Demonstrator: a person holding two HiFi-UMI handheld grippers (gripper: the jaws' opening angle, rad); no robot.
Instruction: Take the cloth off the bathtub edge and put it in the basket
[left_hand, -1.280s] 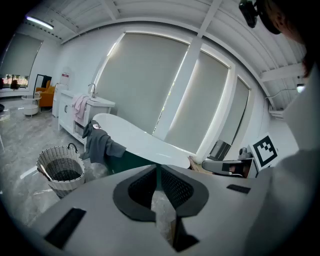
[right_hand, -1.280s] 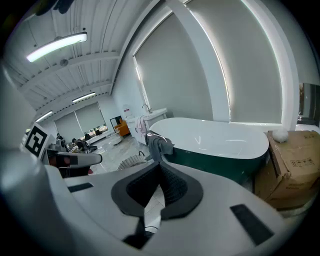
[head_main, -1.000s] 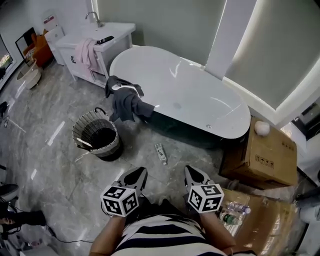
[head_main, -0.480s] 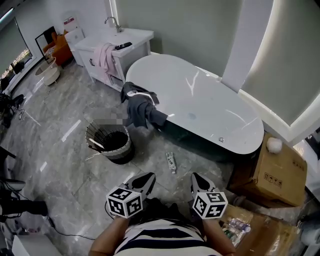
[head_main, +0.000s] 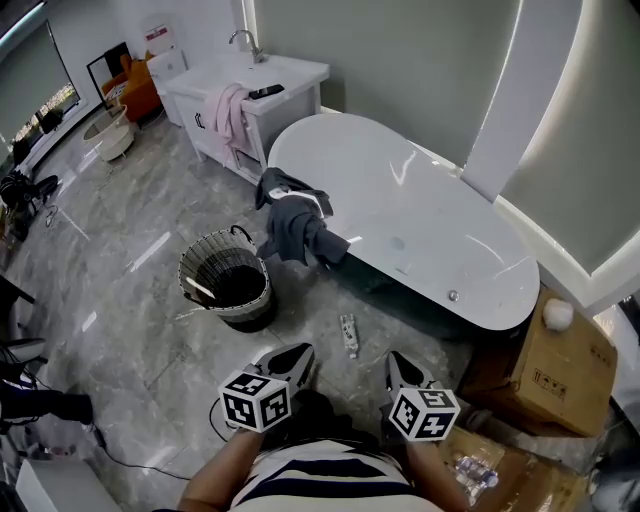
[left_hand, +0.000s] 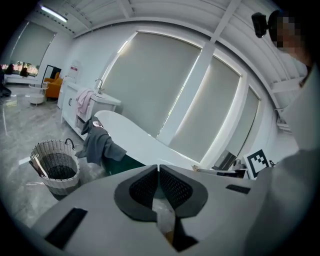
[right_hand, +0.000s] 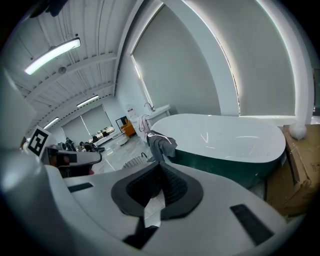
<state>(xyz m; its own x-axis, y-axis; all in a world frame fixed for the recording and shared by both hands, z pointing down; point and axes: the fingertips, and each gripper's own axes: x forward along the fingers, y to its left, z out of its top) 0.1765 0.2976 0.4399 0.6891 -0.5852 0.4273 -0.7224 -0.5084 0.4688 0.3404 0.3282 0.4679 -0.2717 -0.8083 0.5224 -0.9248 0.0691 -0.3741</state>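
Closer to the bathtub (head_main: 420, 230) now, left gripper (head_main: 292, 356) and right gripper (head_main: 398, 362) are closed and empty; the cloth (head_main: 293, 225) draped on its rim near the basket (head_main: 190, 268) looks soft, light, easily pinched at a bunched fold.

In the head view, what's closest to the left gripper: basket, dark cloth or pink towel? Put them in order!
1. Basket, on the floor.
2. Dark cloth, on the bathtub edge.
3. Pink towel, hanging on the cabinet, far back.

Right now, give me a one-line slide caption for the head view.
Dark cloth draped over the bathtub edge, basket on the floor beside it.
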